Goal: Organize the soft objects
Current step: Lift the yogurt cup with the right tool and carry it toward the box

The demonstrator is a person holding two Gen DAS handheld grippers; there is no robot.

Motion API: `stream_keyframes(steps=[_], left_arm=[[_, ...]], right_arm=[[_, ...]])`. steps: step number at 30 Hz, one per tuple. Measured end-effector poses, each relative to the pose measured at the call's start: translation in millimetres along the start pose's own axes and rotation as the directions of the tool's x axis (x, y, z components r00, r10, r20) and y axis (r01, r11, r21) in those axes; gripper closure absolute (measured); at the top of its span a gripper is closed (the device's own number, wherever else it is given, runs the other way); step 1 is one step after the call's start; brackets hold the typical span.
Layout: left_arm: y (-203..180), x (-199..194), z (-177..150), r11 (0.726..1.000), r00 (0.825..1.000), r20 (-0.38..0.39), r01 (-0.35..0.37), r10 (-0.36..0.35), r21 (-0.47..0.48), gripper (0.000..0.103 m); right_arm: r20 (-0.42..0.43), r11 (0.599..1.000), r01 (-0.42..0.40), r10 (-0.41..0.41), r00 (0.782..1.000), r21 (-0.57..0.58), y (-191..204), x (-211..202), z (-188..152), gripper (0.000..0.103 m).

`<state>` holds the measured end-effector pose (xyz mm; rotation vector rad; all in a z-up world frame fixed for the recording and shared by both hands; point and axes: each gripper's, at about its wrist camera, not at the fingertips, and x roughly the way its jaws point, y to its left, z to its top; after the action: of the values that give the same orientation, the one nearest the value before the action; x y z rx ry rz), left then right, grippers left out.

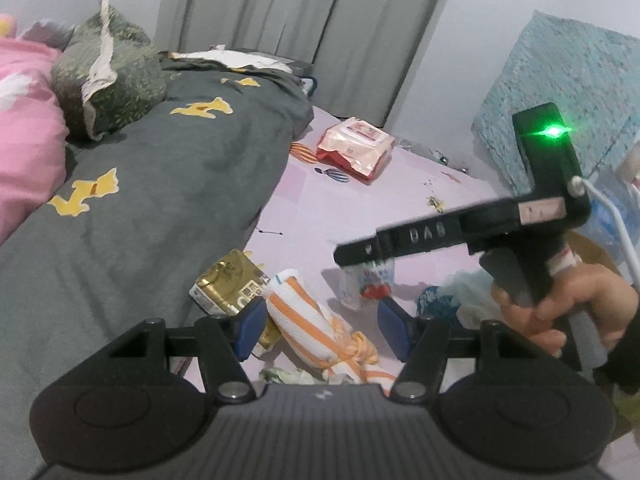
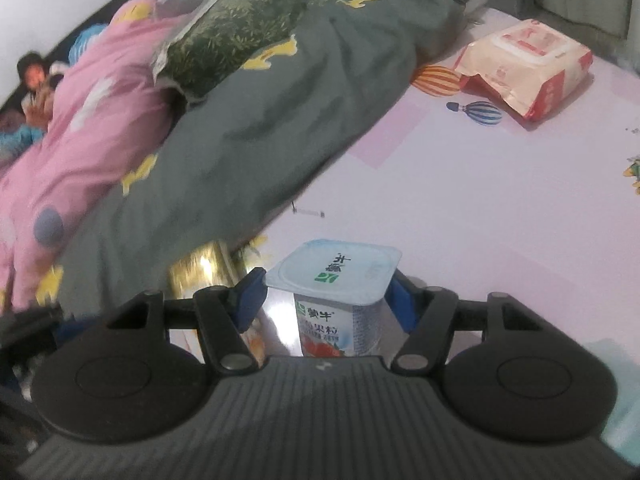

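In the left wrist view my left gripper [image 1: 322, 330] is open, its blue pads either side of a rolled orange-and-white striped towel [image 1: 308, 320] lying on the pink sheet. A gold foil pack [image 1: 232, 284] lies just left of the towel. My right gripper [image 1: 352, 258], held by a hand, hovers over a yogurt cup [image 1: 366, 284]. In the right wrist view my right gripper [image 2: 326, 300] has its blue pads at both sides of the yogurt cup [image 2: 336, 280], under its lid rim; I cannot tell whether they press on it.
A grey duvet with yellow prints [image 1: 140, 200] covers the bed's left half, with a green pillow [image 1: 108, 76] and pink bedding [image 1: 24, 128] behind. A red-and-white wipes pack [image 1: 354, 148] lies farther back on the pink sheet [image 2: 480, 208]. A teal foam slab [image 1: 568, 92] leans at right.
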<state>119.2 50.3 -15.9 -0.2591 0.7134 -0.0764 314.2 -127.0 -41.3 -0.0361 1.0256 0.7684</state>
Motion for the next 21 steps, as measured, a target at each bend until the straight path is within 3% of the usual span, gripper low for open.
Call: stream_keyframes(steps=[7, 15, 18, 21], left_arm=[[-12.0, 3.2, -7.2, 0.999, 1.0, -0.015, -0.008, 0.008, 0.032, 0.04], [-24.1, 2.7, -11.0, 0.998, 1.0, -0.013, -0.01, 0.01, 0.056, 0.04], [-27.0, 1.4, -13.3, 0.998, 1.0, -0.012, -0.011, 0.012, 0.067, 0.04], [-29.5, -0.6, -15.6, 0.997, 1.0, -0.008, 0.0, 0.001, 0.075, 0.04]], right_arm=[[-0.009, 0.994, 0.068, -0.069, 0.998, -0.087, 9.3, -12.6, -27.9, 0.039], [0.122, 0.996, 0.085, -0.082, 0.989, -0.019, 1.8, -22.7, -25.0, 0.039], [0.034, 0.997, 0.079, -0.079, 0.996, -0.004, -1.5, -13.5, -29.6, 0.037], [0.008, 0.999, 0.043, -0.043, 0.999, 0.017, -3.6, -22.7, -36.7, 0.038]])
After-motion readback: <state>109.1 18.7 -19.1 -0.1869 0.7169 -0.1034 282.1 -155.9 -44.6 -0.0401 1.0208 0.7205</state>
